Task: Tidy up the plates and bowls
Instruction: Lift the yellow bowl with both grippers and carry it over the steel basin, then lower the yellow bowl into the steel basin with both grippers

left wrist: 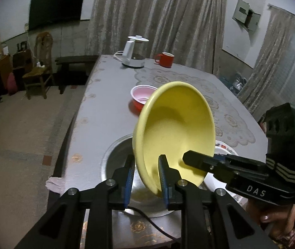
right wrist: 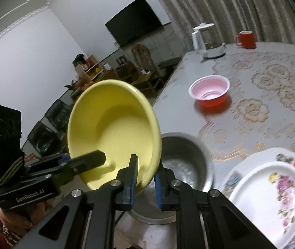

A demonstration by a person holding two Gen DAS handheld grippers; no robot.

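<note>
A yellow bowl is held tilted in the air above a metal bowl on the table. My left gripper is shut on the yellow bowl's lower rim, one pad inside and one outside. My right gripper is shut on the same rim from the other side. In the left wrist view a finger of the right gripper lies inside the bowl. Farther back sits a red bowl with a pink inside. Two flowered white plates are stacked at the right.
A white kettle and a red mug stand at the table's far end. The grey patterned table drops off to the floor on the left. A person's hand grips the right tool.
</note>
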